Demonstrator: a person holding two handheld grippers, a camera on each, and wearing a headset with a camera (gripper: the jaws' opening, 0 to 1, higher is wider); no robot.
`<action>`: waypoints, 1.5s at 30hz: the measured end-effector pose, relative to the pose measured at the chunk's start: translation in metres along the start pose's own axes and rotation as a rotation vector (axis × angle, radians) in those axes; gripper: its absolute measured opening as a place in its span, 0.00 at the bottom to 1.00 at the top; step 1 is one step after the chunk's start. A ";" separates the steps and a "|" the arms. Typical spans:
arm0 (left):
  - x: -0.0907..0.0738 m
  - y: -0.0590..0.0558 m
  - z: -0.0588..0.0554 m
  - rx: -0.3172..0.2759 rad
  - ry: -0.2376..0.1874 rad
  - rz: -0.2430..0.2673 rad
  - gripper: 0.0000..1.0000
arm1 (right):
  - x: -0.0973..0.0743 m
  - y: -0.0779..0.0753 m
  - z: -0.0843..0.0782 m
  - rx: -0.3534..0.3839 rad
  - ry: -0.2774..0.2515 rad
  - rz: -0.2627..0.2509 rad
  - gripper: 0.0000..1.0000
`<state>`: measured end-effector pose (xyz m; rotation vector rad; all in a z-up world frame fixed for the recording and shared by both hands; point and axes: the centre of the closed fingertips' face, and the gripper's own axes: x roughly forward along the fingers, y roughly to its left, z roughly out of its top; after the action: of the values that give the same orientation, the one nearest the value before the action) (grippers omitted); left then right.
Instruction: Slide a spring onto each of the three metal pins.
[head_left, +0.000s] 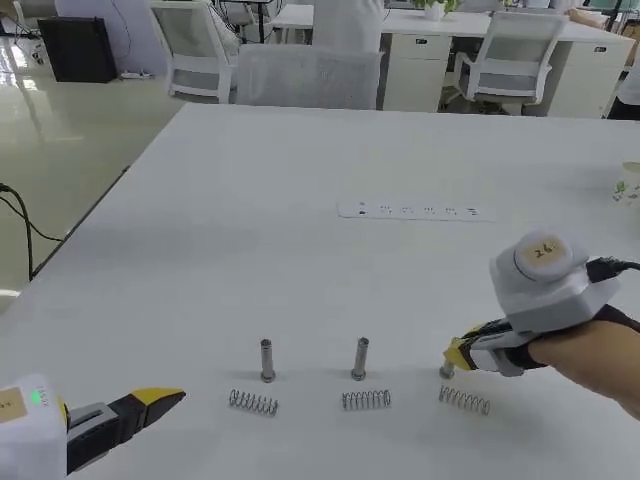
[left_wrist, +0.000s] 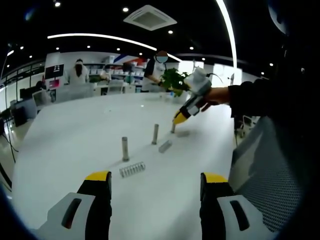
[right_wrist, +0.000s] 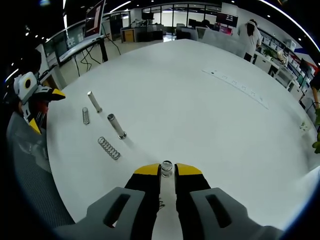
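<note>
Steel pinched over white: the right tool (right_wrist: 167, 171) has its yellow tips pressed together on the right pin (head_left: 447, 371).
At 4 o'clock in the head view that pin stands upright on the surface (head_left: 300, 220). The left tool (left_wrist: 155, 177), at 7 o'clock, hangs above the surface with jaws spread, holding nothing. The left pin (head_left: 267, 360) and middle pin (head_left: 360, 358) stand bare. The left spring (head_left: 253, 402), middle spring (head_left: 366, 400) and right spring (head_left: 464, 401) each lie on their side at 6 o'clock of their own pin. A power strip (head_left: 415, 211) lies at 12 o'clock, well apart.
</note>
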<state>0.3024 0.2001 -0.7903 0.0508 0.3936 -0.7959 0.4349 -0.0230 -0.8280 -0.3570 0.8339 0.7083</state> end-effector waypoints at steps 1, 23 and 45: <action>0.000 0.000 0.000 0.001 0.000 0.000 0.68 | -0.001 0.000 0.000 -0.001 0.000 -0.001 0.08; 0.001 0.001 0.002 0.019 0.004 -0.001 0.68 | -0.015 0.014 -0.039 -0.068 0.073 0.078 0.11; -0.002 0.004 0.001 0.012 0.002 0.017 0.68 | -0.004 0.015 -0.065 -0.160 0.170 0.091 0.09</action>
<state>0.3044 0.2042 -0.7886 0.0665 0.3902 -0.7816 0.3869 -0.0494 -0.8666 -0.5317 0.9615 0.8404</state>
